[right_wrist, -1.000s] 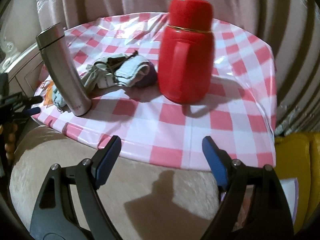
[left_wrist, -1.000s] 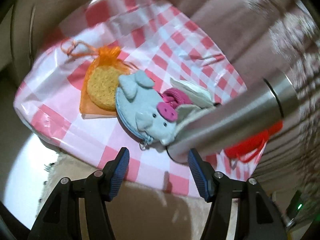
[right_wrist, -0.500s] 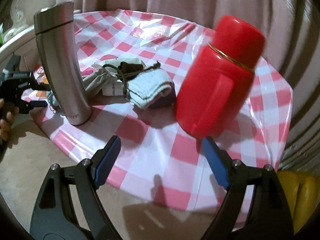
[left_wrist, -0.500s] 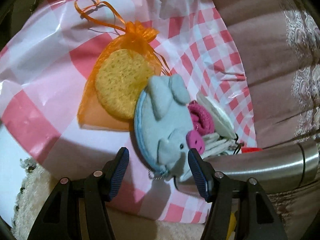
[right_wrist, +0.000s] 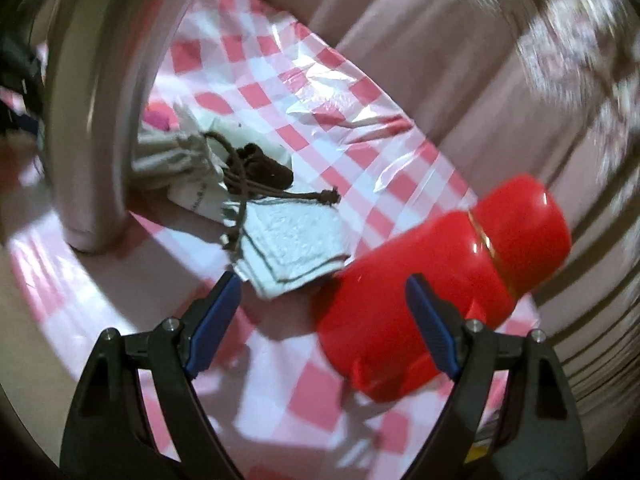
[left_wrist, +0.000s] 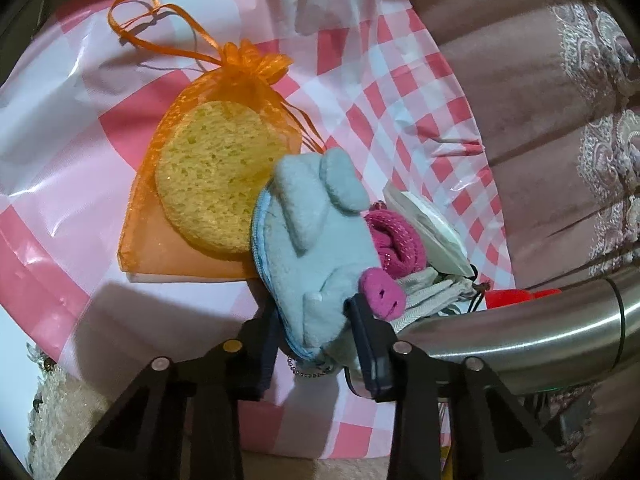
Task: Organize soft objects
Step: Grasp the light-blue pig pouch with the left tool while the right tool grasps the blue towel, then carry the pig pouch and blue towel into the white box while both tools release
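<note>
The left tongs [left_wrist: 316,334] are the ones close to the soft toys, and they have just been closing in on the blue pig purse [left_wrist: 316,256]. The bottom edge of the purse sits right between the two tips, and the tips look like they are squeezing it, so the purse is held. The purse's long side runs away from the tongs, up and a bit to the left, so a pull back toward the tongs would slide it out lengthways. Its top edge lies over the orange net bag [left_wrist: 192,184] with the yellow sponge [left_wrist: 212,176] inside. A pink sock [left_wrist: 396,240] sits just beside it, near the steel bottle [left_wrist: 520,340]. All rest on the checked worktop [left_wrist: 60,128]. The right tongs [right_wrist: 322,300] are wide and hold nothing; a folded cloth [right_wrist: 296,248] lies just ahead of them, beside the red flask [right_wrist: 440,292].
</note>
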`<state>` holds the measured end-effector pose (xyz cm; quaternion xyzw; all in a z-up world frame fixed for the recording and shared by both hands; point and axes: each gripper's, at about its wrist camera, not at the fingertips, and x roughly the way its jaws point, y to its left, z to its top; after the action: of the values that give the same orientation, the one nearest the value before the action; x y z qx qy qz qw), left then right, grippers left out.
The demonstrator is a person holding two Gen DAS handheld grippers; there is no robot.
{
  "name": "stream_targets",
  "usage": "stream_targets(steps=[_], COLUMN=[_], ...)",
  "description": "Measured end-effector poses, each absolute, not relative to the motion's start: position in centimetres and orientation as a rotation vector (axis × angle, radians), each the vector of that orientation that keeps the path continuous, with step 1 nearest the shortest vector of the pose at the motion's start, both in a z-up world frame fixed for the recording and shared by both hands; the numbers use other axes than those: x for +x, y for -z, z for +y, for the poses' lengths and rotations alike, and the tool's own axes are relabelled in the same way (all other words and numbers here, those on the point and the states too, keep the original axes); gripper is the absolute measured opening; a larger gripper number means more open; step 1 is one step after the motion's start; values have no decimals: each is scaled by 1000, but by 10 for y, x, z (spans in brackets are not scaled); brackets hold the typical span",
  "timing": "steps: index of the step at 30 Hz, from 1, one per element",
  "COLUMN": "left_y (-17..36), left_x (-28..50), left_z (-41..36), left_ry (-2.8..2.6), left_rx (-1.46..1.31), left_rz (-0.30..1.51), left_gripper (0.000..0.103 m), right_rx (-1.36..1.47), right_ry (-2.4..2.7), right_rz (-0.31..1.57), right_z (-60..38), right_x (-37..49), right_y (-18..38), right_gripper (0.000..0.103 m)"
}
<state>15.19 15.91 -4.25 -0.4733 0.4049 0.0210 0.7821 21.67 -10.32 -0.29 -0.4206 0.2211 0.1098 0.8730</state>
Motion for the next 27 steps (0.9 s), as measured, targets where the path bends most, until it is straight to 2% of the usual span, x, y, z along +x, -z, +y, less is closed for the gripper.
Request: stream_targets(steps=[4,11,12,14,15,16,17,21,27], left_y=[40,35,34,31,30,28,27,22,16], left_x=[150,145,144,144,144,143,143,138,129], left_z=[157,154,153,151,150,149,148,146,145], left_ry=[-38,-22,-22,-21,-23,-24,-26,-31,-48], left_rx=[-1002,-973,-965,-952,-943,-934,-926,-907,-882], left_rz=[858,824,816,806,803,799,794,768,729], left_gripper=[30,25,24,24,24,24,23,23,23], right_rx=[-1036,-1127,-1122,-1113,-1110,-1104,-1097,-1062,-958], right_ry=[-195,-204,-208,-227,-232,-237,-237,-237,-251], right_rz=[415,387,392,403,407,414,416,417,408], right_z=[-88,-75,-74,-73,-71,-70,-70,-73,-86], right_x=[226,241,242,245,246,249,249,248,233], right_y=[22,40,41,44,46,48,50,49,31], right_gripper=[86,85,81,62,48,44,42,24,21])
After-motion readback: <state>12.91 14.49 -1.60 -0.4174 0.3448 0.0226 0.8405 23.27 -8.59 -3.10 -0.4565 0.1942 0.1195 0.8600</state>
